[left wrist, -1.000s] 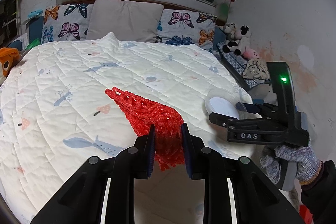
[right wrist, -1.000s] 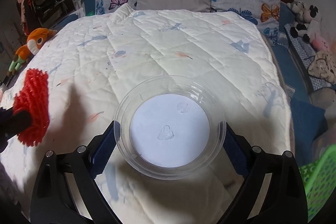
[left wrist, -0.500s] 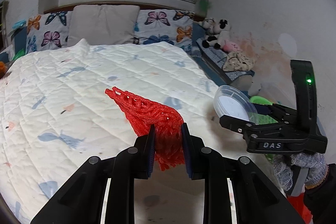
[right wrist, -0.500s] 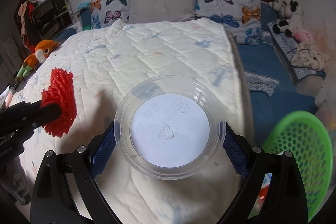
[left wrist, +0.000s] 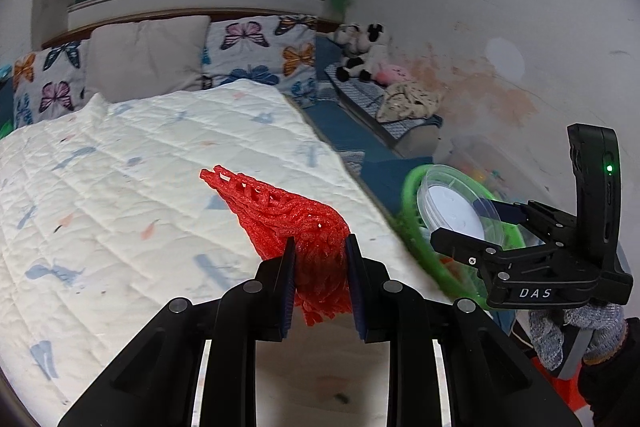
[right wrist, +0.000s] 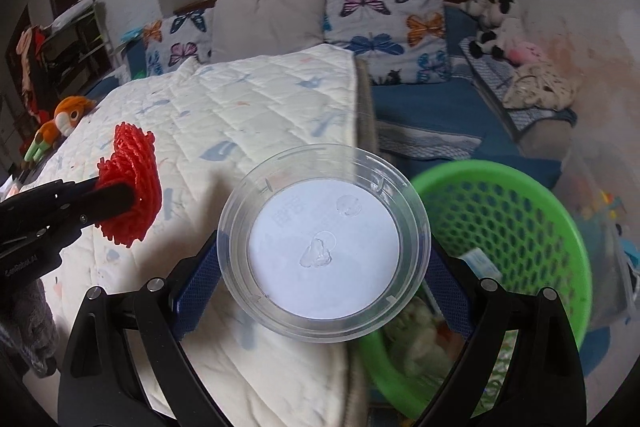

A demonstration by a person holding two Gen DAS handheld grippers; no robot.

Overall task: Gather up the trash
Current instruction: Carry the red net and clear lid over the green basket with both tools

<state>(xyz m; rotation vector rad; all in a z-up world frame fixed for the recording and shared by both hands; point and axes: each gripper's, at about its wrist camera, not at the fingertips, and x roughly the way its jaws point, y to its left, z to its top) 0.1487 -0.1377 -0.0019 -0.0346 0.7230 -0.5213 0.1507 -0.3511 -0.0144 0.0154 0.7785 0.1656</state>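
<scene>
Basket (right wrist: pixel 520 211) newly visible, contents blurred.

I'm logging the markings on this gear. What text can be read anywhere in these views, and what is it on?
"DAS": white letters on the black body of the right gripper, seen from the left wrist.
Small white lettering on the left gripper body, seen from the right wrist: too blurred to read.
Faint print on the clear plastic lid: unreadable.

Both wrist views face headboardward, sharing the bed (left wrist: pixel 120 187).
</scene>
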